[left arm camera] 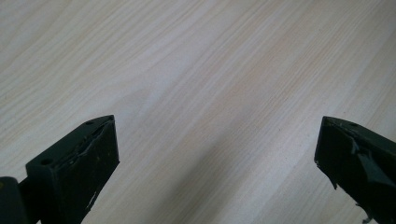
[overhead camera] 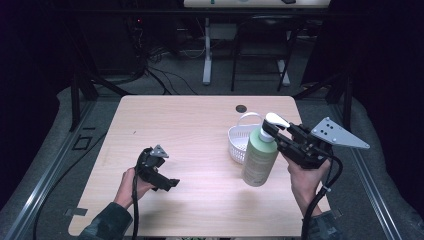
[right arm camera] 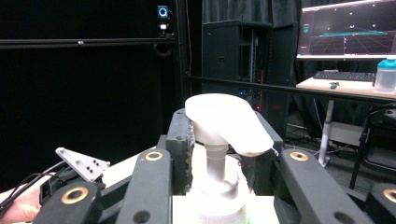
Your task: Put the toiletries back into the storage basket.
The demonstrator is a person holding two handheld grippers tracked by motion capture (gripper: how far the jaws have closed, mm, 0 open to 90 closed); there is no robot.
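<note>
Closest to my right-hand camera, the fingers (right arm camera: 215, 154) of my right gripper (overhead camera: 278, 136) are clamped on the neck of a pale green pump bottle (overhead camera: 259, 156), just under its white pump head (right arm camera: 227, 122). One finger presses each side of the neck, and the spout reaches out past them to the right in that view. From the high view the bottle hangs below my grip, tilted, its base lifted off the wooden surface (overhead camera: 195, 125). Just behind the bottle, on the far side of my fingers, a small white basket (overhead camera: 241, 140) with an upright handle stands on the surface. Beyond that, a dark round grommet (overhead camera: 241, 108) sits near the far edge.

My left gripper (overhead camera: 166, 183) is well apart from the bottle, low over the near left part of the surface. Its fingers (left arm camera: 77, 163) are spread wide with only bare wood grain between them, holding nothing.
</note>
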